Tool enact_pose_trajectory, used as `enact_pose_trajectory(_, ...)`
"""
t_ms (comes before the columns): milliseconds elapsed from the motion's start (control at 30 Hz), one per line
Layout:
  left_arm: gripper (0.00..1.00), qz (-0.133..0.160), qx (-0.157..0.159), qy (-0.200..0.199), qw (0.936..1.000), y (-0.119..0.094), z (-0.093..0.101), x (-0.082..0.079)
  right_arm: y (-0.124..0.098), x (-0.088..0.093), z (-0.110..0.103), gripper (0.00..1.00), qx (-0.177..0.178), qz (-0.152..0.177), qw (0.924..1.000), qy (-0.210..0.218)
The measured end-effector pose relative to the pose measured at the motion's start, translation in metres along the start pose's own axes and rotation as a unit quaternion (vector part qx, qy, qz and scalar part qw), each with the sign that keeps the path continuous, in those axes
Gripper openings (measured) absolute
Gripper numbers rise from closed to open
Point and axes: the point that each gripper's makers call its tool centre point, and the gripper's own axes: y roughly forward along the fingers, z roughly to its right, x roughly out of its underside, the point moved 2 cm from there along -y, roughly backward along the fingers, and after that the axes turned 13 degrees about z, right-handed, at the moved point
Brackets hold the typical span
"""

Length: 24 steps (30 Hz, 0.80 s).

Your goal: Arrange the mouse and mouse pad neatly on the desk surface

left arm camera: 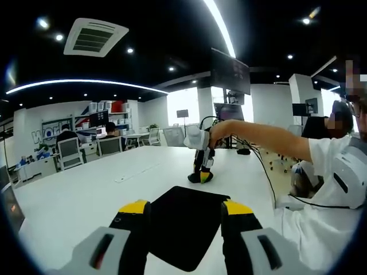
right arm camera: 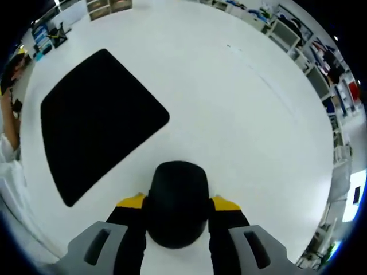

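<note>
Your right gripper (right arm camera: 176, 201) pinches one black mouse (right arm camera: 176, 200), lower centre; one black mouse pad (right arm camera: 97, 120) lies upper left on desk (right arm camera: 241, 114). Left gripper (left arm camera: 184, 207) jaws spread.

— Where's your mouse (right arm camera: 176, 203)?
— Black, rounded, sitting between your right tongs' (right arm camera: 178, 201) yellow-tipped jaws, pressed on both sides, resting on the white desk (right arm camera: 241, 109).
— And your pad?
— The mouse pad (right arm camera: 97, 120) is black, flat, rounded corners, lying skewed just ahead-left of those tongs, apart from the mouse.
</note>
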Motion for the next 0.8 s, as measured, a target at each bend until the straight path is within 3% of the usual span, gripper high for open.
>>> enact_pose_trajectory(333,0.49,0.0,0.0,0.001,1.0,0.0,0.003,0.0,-0.019,-0.007,-0.005,0.39,0.005,0.003,1.0,0.004)
enact_pose_trajectory(800,0.49,0.0,-0.001,0.001,1.0,-0.001,0.003,0.001,-0.02,-0.045,-0.033,0.39,-0.017,0.025,0.9994,-0.016)
